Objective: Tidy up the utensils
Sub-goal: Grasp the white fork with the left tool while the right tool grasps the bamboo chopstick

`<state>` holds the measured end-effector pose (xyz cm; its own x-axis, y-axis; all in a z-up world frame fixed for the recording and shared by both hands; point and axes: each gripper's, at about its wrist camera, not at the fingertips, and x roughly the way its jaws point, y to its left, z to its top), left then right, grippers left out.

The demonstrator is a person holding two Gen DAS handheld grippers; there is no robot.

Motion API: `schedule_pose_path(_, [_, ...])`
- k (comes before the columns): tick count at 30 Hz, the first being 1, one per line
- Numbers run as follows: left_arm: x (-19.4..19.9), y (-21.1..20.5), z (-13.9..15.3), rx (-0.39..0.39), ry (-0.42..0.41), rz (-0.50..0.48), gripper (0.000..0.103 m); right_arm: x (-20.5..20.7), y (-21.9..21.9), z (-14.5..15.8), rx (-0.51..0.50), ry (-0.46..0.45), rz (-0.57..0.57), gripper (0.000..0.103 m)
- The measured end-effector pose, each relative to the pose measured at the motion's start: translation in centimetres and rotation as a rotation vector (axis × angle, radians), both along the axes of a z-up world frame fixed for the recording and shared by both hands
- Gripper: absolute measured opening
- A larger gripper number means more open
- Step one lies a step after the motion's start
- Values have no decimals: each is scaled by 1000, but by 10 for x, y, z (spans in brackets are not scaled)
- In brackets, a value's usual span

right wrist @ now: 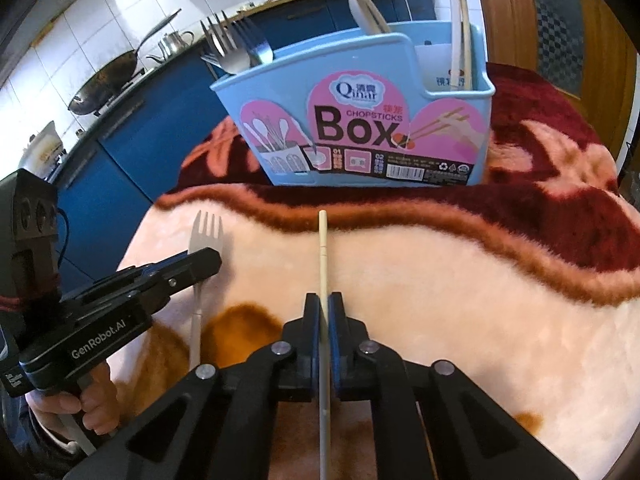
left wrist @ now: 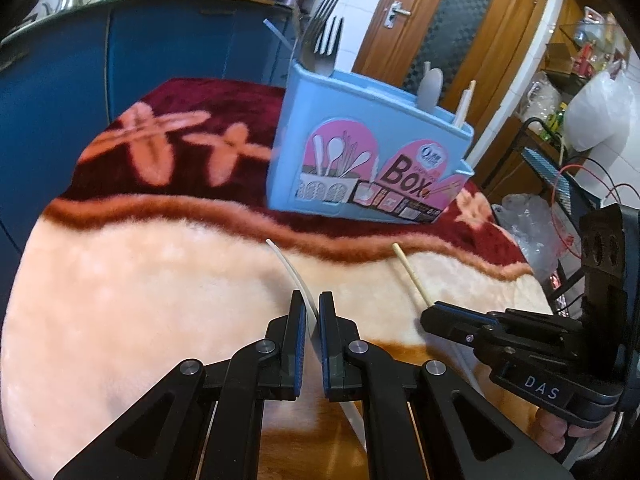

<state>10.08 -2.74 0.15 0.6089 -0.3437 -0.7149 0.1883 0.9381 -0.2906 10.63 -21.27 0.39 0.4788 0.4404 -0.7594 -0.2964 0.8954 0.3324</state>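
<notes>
A light blue chopsticks box (left wrist: 368,152) (right wrist: 360,120) stands on the blanket, holding forks (right wrist: 236,46), a spoon (left wrist: 430,88) and chopsticks (right wrist: 460,28). My left gripper (left wrist: 312,300) is shut on a metal fork, seen edge-on as a pale strip (left wrist: 288,264) in its own view; the right wrist view shows the fork (right wrist: 206,232) in its grip (right wrist: 216,260). My right gripper (right wrist: 324,304) is shut on a wooden chopstick (right wrist: 322,248) pointing at the box; it also shows in the left wrist view (left wrist: 410,274), with the gripper (left wrist: 426,316) at right.
A fluffy cream and maroon blanket (right wrist: 480,300) covers the table. Blue kitchen cabinets (left wrist: 120,60) stand behind, with a wok (right wrist: 104,84) and kettle on the counter. A wooden door (left wrist: 448,28) and a cluttered rack (left wrist: 568,120) are at the right.
</notes>
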Motion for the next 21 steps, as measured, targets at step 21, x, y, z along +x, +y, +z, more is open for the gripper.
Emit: schedule_pose_path(21, [-11, 6, 34, -28, -104, -9, 1, -24, -22, 34, 129, -201, -74, 7])
